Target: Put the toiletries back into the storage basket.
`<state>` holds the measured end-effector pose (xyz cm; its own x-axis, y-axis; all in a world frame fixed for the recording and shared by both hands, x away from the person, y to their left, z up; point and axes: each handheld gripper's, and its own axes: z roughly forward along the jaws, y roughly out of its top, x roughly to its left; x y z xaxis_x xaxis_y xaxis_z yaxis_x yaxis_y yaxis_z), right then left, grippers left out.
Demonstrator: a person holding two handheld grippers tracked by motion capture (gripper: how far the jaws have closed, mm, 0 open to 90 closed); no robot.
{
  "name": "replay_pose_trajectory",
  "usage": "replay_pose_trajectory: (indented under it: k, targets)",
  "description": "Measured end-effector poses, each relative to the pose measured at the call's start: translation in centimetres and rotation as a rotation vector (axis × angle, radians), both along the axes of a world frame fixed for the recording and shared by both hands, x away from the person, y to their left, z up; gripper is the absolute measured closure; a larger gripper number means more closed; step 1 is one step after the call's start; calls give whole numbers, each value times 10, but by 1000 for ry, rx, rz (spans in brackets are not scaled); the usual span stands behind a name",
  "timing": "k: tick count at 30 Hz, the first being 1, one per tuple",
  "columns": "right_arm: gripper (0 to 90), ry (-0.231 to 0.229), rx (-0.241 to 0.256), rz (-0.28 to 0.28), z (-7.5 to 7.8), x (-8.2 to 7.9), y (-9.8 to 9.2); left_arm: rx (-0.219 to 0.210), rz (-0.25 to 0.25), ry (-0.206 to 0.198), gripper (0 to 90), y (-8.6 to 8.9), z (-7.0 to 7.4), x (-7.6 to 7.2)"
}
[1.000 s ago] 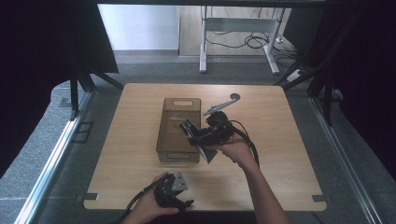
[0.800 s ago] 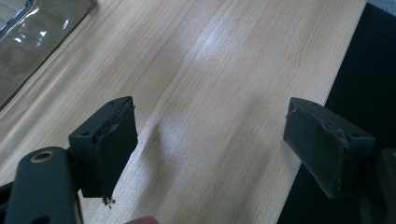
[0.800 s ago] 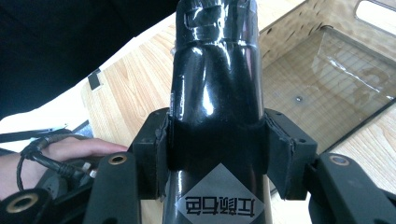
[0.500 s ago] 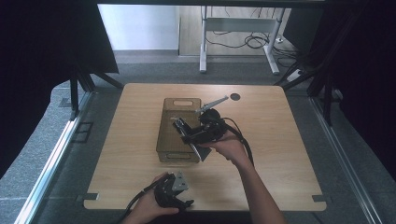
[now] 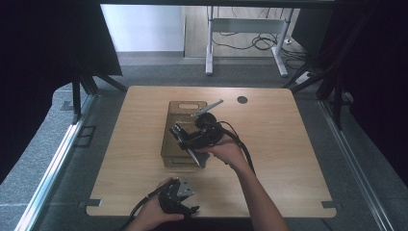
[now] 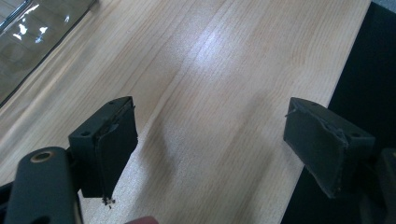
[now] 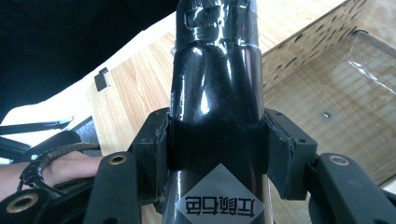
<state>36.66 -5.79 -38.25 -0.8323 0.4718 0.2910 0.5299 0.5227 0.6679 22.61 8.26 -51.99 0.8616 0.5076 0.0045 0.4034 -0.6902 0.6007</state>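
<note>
My right gripper (image 5: 186, 138) hangs over a clear, brown-tinted plastic tray (image 5: 169, 144) in the middle of the table. It is shut on a glossy black tool handle (image 7: 215, 79) that carries a silver diamond label. A grey metal bar (image 5: 208, 108) sticks out of the tool toward the far right, above the tray's far end. In the right gripper view both pads press the handle's sides, and the tray (image 7: 336, 88) lies below to the right. My left gripper (image 5: 176, 198) rests near the table's front edge, its jaws wide open (image 6: 210, 144) over bare wood.
The wooden table (image 5: 288, 144) has a round cable hole (image 5: 242, 100) at the far right and slots in its front corners. A corner of the tray (image 6: 28, 28) shows in the left gripper view. A desk frame and cables (image 5: 250, 41) stand on the floor beyond.
My right gripper has carried the black tool to the left, from beside the tray to above it, and the grey bar came off the cable hole. The left gripper has stayed put.
</note>
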Motion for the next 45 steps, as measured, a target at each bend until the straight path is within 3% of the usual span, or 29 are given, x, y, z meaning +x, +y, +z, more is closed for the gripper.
replay_pose_trajectory:
  k: [15, 26, 45]
  targets:
    - [467, -10, -7, 21, -1, -3, 10, 17, -37, 17, 173, -13, -7, -4]
    - [469, -8, -4, 32, -3, -7, 14, 15, -42, 28, 171, -14, -8, -5]
    - [468, -13, -29, 87, -7, -14, 38, 15, -49, 29, 168, -16, -8, -5]
